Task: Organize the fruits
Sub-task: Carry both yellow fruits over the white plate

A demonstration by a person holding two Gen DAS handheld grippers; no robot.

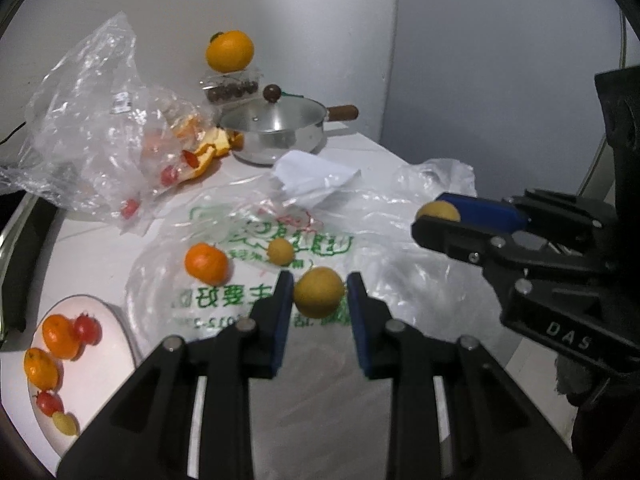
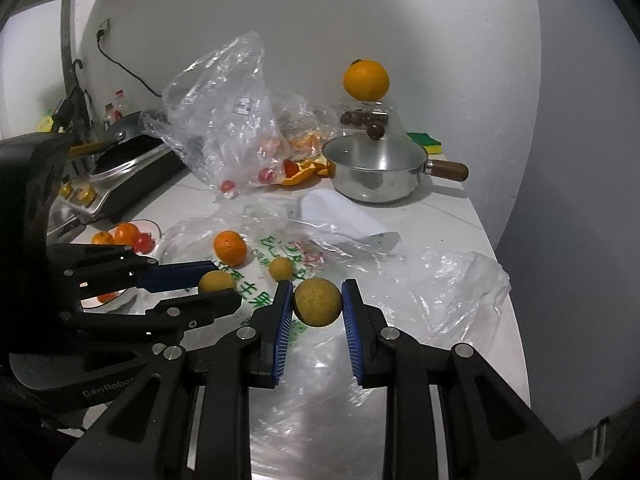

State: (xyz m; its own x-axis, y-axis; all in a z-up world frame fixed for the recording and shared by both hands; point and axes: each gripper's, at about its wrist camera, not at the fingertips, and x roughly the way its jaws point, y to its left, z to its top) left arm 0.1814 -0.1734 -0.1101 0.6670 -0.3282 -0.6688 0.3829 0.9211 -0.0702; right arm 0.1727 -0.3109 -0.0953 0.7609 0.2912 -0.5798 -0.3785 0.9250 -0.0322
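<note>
My left gripper (image 1: 319,296) is shut on a small yellow-brown round fruit (image 1: 319,292), held above the flat printed plastic bag (image 1: 256,240); the same gripper and fruit (image 2: 216,282) show at the left of the right wrist view. My right gripper (image 2: 316,300) is shut on another yellow-brown fruit (image 2: 317,301), which also shows in the left wrist view (image 1: 437,213). A tangerine (image 1: 206,263) and a third small yellow fruit (image 1: 280,251) lie on the bag. A white plate (image 1: 100,360) at lower left holds tangerines, cherry tomatoes and a small yellow fruit.
A steel pot with lid (image 1: 276,128) stands at the back, a large orange (image 1: 229,50) on a clear box behind it. A crumpled clear bag (image 1: 92,120) with tomatoes and orange peel lies at back left. A stove with pan (image 2: 120,160) is far left. The counter edge runs along the right.
</note>
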